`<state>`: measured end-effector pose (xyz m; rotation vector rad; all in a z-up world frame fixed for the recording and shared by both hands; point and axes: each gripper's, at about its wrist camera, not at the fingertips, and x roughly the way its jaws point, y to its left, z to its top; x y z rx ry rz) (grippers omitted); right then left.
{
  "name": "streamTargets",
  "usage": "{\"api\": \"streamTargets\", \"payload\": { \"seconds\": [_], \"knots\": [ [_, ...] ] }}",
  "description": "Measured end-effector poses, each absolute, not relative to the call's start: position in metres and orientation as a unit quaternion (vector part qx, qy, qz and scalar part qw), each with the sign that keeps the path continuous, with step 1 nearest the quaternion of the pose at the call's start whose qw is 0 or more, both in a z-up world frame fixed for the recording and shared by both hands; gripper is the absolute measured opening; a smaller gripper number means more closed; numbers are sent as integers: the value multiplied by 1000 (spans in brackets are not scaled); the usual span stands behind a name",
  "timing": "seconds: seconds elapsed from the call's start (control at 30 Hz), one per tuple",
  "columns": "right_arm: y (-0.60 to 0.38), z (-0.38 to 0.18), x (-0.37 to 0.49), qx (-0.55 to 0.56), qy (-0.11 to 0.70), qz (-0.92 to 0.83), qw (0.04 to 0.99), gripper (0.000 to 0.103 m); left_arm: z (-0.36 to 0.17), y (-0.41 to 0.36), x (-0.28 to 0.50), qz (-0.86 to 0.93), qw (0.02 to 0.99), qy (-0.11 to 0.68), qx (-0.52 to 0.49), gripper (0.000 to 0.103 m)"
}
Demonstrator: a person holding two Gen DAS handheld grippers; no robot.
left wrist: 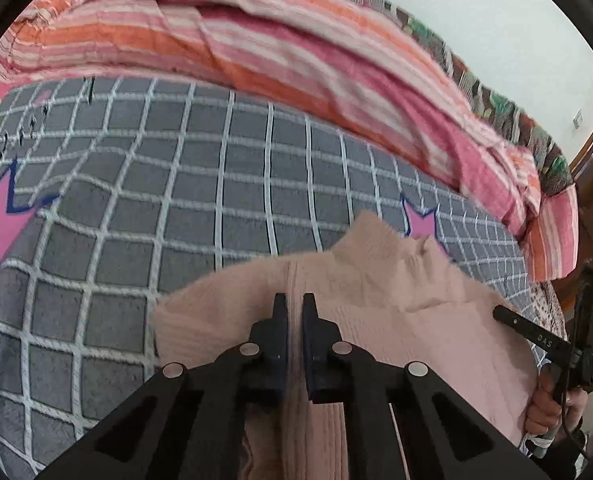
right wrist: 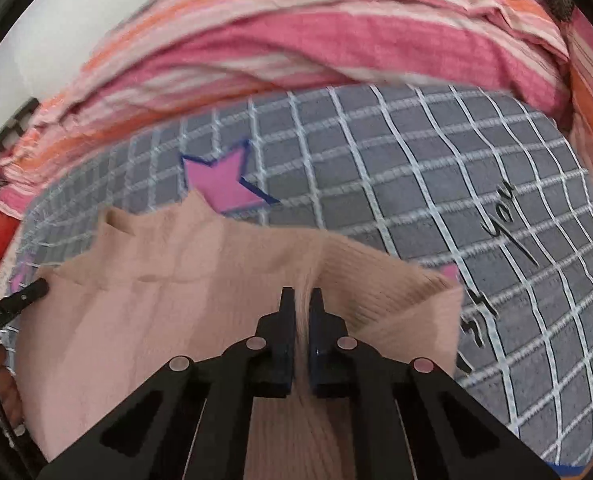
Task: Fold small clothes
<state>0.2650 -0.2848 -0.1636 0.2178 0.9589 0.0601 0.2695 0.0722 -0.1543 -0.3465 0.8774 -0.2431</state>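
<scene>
A small beige-pink knitted sweater (left wrist: pixel 396 280) with a high neck lies on a grey checked bed cover (left wrist: pixel 176 200). My left gripper (left wrist: pixel 294 300) is shut on a pinched ridge of the sweater's knit near its left side. In the right wrist view the same sweater (right wrist: pixel 168 280) spreads below the jaws. There my right gripper (right wrist: pixel 301 294) is shut on a raised fold of the ribbed knit at the sweater's right side. The fabric runs up between both pairs of jaws. The sweater's lower part is hidden under the grippers.
A rumpled pink and orange striped quilt (left wrist: pixel 296 60) lies bunched along the far side of the bed cover. Pink stars (right wrist: pixel 220 184) and black lettering (right wrist: pixel 504 216) mark the cover. The person's hand (left wrist: pixel 544 408) holds the other gripper's handle at the right edge. A wooden frame (left wrist: pixel 592 160) stands far right.
</scene>
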Motion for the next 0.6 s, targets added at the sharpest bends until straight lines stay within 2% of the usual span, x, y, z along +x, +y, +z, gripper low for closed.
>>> {"api": "streamTargets", "payload": {
  "seconds": [0.13, 0.27, 0.4, 0.53, 0.6],
  "knots": [
    [-293, -146, 262, 123, 422, 44, 897, 5, -146, 82, 271, -114, 892, 400, -177, 7],
    [-297, -164, 278, 118, 446, 14, 887, 5, -165, 78, 280, -91, 886, 427, -155, 7],
    [-295, -177, 282, 109, 468, 4, 877, 7, -173, 84, 281, -99, 874, 440, -182, 10],
    [-285, -155, 278, 92, 462, -9, 882, 22, -165, 96, 275, -110, 872, 434, -199, 19],
    [-269, -141, 270, 84, 444, 8, 892, 34, -158, 102, 269, -104, 880, 421, -197, 35]
  ]
}}
